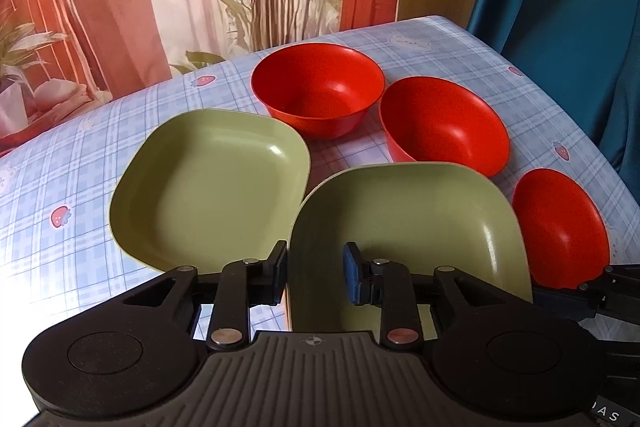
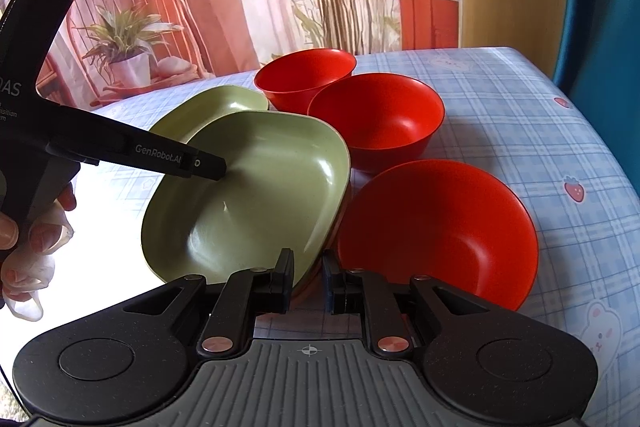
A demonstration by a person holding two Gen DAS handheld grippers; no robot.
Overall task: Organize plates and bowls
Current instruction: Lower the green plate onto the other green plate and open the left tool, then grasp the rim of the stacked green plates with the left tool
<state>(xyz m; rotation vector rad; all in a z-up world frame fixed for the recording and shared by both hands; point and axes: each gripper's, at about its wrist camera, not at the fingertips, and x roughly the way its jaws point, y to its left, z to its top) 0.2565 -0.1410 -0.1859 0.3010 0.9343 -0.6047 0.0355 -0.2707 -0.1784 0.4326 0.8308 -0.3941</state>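
Both grippers flanked a tilted green plate (image 1: 400, 211): left gripper (image 1: 316, 273) jaws apart astride its rim, right gripper (image 2: 306, 279) narrowly parted, beside red bowls (image 1: 444, 125).

My right gripper (image 2: 306, 277) straddles the near corner of the front green plate (image 2: 256, 195), jaws narrowly parted, the pads not visibly clamping its rim. Left gripper (image 2: 218, 169) reaches in from the left, tip over that plate's well. Second green plate (image 2: 224, 103) behind. Three red bowls (image 2: 440, 227) (image 2: 380, 119) (image 2: 304, 71) in a row on the checked tablecloth (image 2: 540, 131).
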